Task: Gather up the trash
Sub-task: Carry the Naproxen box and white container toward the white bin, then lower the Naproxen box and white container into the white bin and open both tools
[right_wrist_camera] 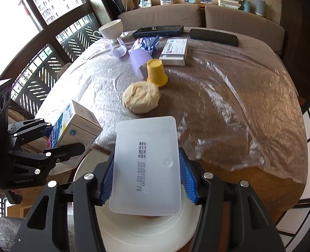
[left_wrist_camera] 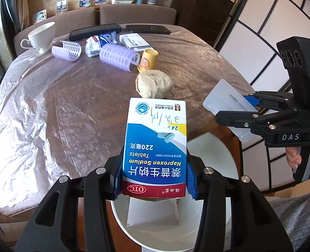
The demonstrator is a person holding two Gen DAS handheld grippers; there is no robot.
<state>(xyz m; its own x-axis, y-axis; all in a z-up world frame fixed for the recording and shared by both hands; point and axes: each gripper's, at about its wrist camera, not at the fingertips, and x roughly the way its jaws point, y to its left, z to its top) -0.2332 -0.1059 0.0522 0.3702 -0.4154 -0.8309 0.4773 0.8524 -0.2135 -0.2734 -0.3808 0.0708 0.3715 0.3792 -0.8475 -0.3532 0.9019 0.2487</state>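
Medicine box (left_wrist_camera: 155,145): clamped in left tool (left_wrist_camera: 154,180), held over white bin (left_wrist_camera: 215,157) at bench (left_wrist_camera: 71,105) edge. Translucent plastic case (right_wrist_camera: 146,166): clamped in right tool (right_wrist_camera: 147,180), above same bin. Crumpled beige wad (right_wrist_camera: 141,97) and yellow cup (right_wrist_camera: 156,72): left on bench.

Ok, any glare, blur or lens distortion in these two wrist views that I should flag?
Left wrist view: strong glare on the table's plastic cover, slight motion blur on the round bun, and the screen frame bows from the fisheye. Right wrist view: the window is blown out, with glare streaks across the cover; print on the translucent lid stays readable.
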